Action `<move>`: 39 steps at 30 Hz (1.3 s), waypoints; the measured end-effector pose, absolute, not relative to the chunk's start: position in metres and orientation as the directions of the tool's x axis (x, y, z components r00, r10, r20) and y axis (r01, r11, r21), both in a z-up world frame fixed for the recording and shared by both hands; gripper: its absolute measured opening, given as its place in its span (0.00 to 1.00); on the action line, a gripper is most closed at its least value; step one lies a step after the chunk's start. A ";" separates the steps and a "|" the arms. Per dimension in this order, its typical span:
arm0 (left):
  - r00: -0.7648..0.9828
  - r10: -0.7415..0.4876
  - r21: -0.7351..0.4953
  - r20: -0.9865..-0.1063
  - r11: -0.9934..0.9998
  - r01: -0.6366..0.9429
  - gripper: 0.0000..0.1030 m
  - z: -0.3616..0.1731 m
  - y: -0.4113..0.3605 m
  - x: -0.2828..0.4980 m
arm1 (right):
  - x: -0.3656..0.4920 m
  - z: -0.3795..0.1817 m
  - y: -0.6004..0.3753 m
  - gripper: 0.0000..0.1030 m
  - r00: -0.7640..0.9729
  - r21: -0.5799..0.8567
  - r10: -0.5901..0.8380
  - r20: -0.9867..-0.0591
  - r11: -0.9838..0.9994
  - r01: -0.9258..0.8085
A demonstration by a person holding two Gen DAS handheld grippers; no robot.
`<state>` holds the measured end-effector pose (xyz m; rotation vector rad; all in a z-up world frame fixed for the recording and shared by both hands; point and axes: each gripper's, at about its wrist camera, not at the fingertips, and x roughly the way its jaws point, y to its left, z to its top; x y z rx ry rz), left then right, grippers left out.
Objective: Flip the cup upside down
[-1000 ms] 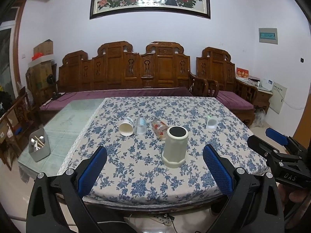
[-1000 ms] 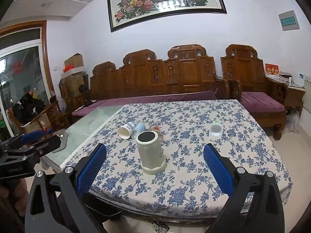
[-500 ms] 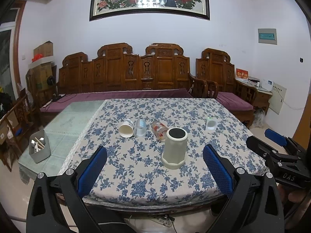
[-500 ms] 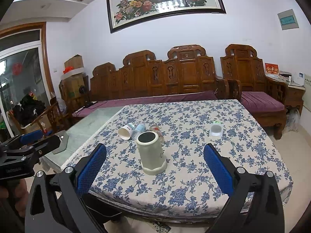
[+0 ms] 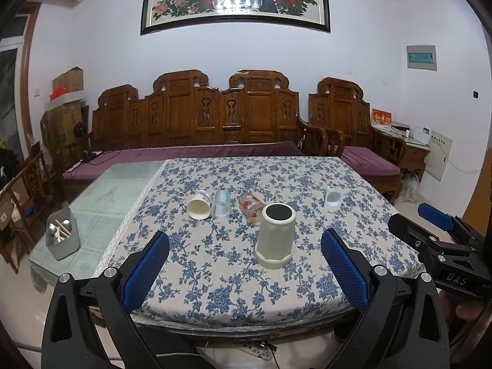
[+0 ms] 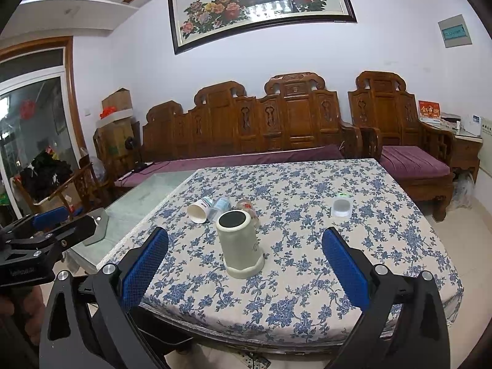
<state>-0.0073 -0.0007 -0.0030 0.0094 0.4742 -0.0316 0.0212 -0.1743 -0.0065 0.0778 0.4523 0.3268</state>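
A tall cream cup (image 5: 275, 236) stands upside down on the floral tablecloth, its dark base facing up and its wide rim on the cloth; it also shows in the right wrist view (image 6: 240, 247). My left gripper (image 5: 245, 269) is open and empty, held back near the table's front edge. My right gripper (image 6: 245, 267) is open and empty too, also short of the cup. The right gripper's body shows at the right edge of the left wrist view (image 5: 439, 246). The left gripper's body shows at the left edge of the right wrist view (image 6: 40, 240).
Behind the cup lie a white paper cup (image 5: 200, 204), a clear plastic cup (image 5: 222, 203) and a printed glass (image 5: 250, 207) on their sides. A small white cup (image 5: 332, 196) stands at right. A grey utensil caddy (image 5: 61, 237) sits on the glass table at left. Wooden benches stand behind.
Both grippers have drawn back slightly from the table. The cup and the other objects have not moved.
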 end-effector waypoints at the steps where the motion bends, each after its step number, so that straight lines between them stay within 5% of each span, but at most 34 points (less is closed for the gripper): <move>1: 0.890 -0.028 0.003 -0.456 0.999 0.033 0.92 -0.002 -0.001 -0.007 | 0.021 -0.007 -0.174 0.98 0.848 0.146 0.327 -0.416 0.945 -0.293; 39: 0.896 -0.028 0.008 -0.443 0.999 0.036 0.92 0.003 -0.003 -0.011 | 0.021 -0.006 -0.175 0.98 0.850 0.150 0.327 -0.413 0.945 -0.291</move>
